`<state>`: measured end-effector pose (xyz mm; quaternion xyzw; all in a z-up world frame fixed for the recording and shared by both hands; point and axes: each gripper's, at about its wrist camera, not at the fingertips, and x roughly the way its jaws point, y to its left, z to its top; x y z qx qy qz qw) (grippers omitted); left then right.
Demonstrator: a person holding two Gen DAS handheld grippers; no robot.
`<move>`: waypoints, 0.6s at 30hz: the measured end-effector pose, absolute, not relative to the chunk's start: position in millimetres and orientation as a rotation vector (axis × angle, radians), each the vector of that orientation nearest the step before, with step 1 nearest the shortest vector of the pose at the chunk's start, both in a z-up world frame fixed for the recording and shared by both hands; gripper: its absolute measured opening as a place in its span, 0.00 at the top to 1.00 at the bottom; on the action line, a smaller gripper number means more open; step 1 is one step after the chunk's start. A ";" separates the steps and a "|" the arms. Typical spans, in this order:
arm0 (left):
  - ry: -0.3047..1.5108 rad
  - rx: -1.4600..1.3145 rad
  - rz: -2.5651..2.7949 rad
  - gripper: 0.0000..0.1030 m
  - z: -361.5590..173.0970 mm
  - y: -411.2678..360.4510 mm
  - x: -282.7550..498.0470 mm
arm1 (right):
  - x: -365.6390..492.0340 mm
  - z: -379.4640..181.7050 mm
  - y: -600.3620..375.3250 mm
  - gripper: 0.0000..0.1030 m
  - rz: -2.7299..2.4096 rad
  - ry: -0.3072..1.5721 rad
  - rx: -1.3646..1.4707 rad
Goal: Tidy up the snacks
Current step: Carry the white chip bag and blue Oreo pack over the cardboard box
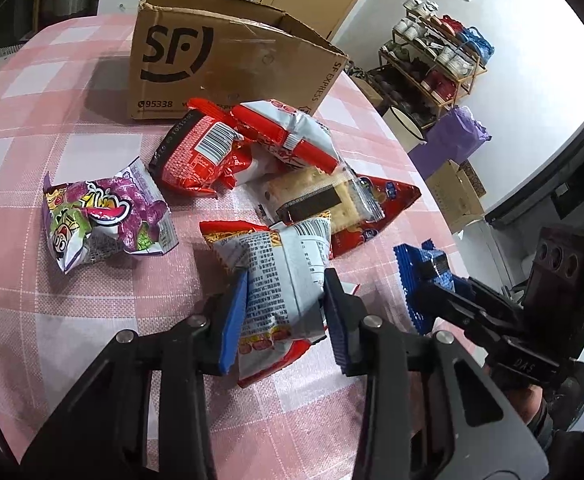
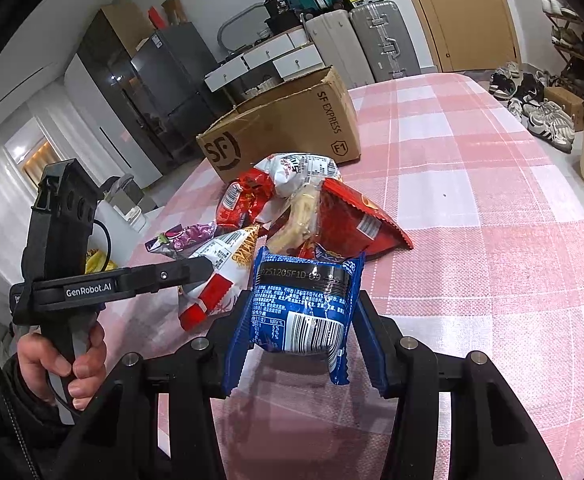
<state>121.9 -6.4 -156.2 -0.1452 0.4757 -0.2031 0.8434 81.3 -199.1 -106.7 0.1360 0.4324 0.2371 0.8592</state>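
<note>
Left gripper [image 1: 284, 312]: my left claw pinches the white bag [image 1: 280, 280], blue pads pressed into both its sides. From the right wrist I see the same gripper [image 2: 208, 270] coming in from the left, its tip at that bag [image 2: 216, 280].

Right gripper [image 2: 299, 320]: my right claw pinches the blue pack [image 2: 303, 304], barcode facing the camera. From the left wrist I see it [image 1: 423, 276] at the right, the pack [image 1: 415, 280] between its fingers.

White bag: on the near side of the pile, its lower red end close over the cloth; I cannot tell whether it touches.

Blue pack: on the pile's near right side, its lower edge apart from the cloth, a shadow beneath it.

Pile: red bags [image 1: 200, 156] and a clear cracker pack [image 1: 319, 196] lie touching and overlapping in the middle of the table.

Purple bag [image 1: 104, 220]: lies alone on the cloth, left of the pile and apart from it.

Box [image 1: 228, 56]: open brown SF carton, standing on the far side of the table just behind the pile.

Table [image 1: 52, 128]: covered with pink and white checked cloth.

Hand [image 2: 64, 360]: grips the left gripper's handle, seen from the right wrist.
</note>
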 end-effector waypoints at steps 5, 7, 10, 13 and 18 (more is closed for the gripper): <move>0.986 -0.287 -0.454 0.69 -155.6 -4.2 116.6 | 80.9 -105.2 -194.9 0.52 0.499 0.911 0.276; 0.978 -0.279 -0.456 0.69 -154.4 -3.3 114.7 | 80.2 -104.6 -194.2 0.52 0.499 0.912 0.272; 0.970 -0.281 -0.461 0.69 -152.9 -0.1 112.3 | 80.3 -104.0 -192.7 0.52 0.499 0.913 0.271; 0.957 -0.287 -0.459 0.69 -149.3 3.4 111.2 | 80.3 -102.3 -190.9 0.52 0.499 0.911 0.265; 0.924 -0.290 -0.459 0.69 -136.0 14.1 104.0 | 81.4 -93.0 -185.8 0.52 0.509 0.896 0.253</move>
